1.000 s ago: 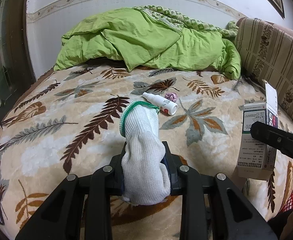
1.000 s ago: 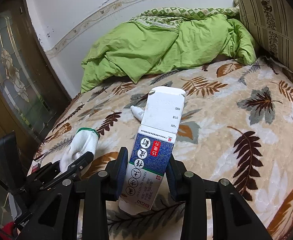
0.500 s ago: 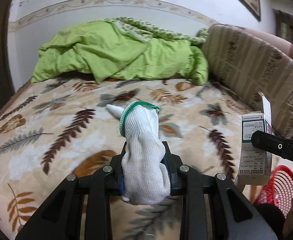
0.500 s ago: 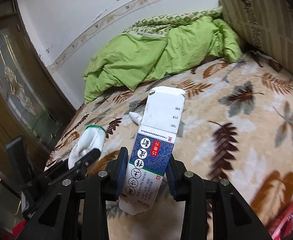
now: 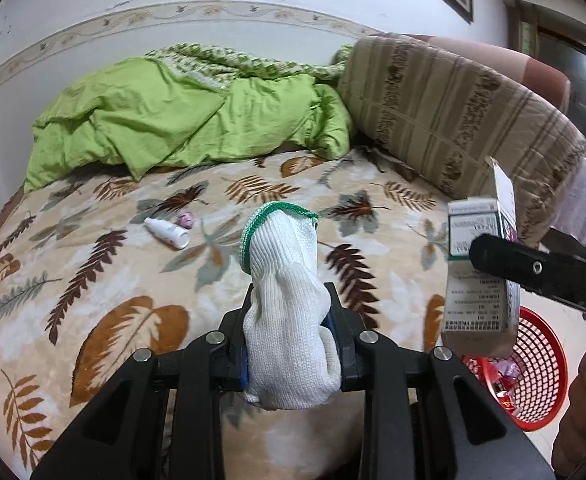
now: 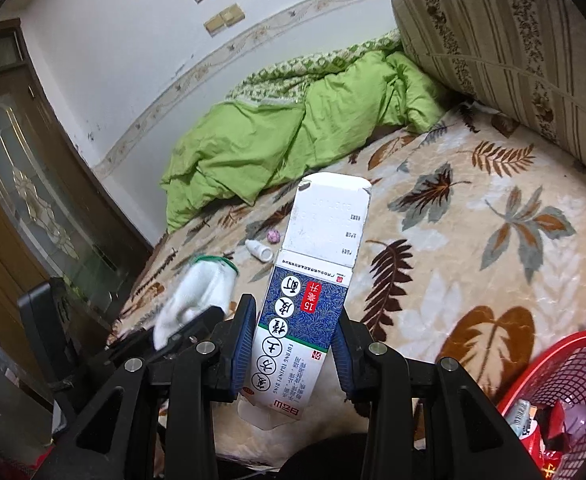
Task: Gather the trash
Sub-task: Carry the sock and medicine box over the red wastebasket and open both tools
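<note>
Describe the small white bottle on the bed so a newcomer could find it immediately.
Start at the green quilt heaped at the bed's far end. Just before it, on the leaf-print blanket, the small white bottle lies on its side, beside a pink crumpled wrapper.

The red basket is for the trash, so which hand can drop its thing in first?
Probably the right. The right gripper holds the medicine box with the red basket just beside it, and from the left wrist view the box hangs nearly over the rim. The left gripper, clamping the white glove, sits farther over the bed.
</note>
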`<state>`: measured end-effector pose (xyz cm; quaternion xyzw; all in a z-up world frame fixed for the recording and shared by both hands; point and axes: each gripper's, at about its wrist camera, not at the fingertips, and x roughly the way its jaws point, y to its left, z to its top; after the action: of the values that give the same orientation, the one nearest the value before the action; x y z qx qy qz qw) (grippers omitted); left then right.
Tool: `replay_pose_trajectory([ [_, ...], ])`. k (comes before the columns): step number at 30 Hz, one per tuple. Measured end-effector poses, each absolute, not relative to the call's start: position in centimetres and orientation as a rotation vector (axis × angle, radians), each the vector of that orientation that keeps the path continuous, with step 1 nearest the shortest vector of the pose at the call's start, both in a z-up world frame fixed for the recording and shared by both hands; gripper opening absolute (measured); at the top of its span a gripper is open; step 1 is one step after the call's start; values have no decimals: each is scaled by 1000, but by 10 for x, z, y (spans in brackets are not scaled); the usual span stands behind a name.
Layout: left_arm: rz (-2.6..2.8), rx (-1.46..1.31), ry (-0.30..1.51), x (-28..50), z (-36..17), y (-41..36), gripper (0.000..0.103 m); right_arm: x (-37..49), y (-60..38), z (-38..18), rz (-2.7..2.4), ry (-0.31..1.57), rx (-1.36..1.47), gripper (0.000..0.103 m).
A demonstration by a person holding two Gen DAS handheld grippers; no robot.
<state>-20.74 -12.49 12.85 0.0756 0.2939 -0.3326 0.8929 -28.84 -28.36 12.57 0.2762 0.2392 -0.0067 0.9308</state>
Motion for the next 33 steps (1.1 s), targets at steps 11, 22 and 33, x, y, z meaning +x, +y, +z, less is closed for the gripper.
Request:
replay_pose_trajectory([
  [11, -758, 166, 567, -234, 155, -137, 28, -331, -292, 154, -22, 430, 558, 38],
  [22, -818, 159, 555, -248, 167, -153, 28, -371, -321, 158, -131, 423, 575, 38],
  [33, -973, 179, 604, -265, 168, -192, 28, -421, -355, 158, -278, 421, 589, 38],
])
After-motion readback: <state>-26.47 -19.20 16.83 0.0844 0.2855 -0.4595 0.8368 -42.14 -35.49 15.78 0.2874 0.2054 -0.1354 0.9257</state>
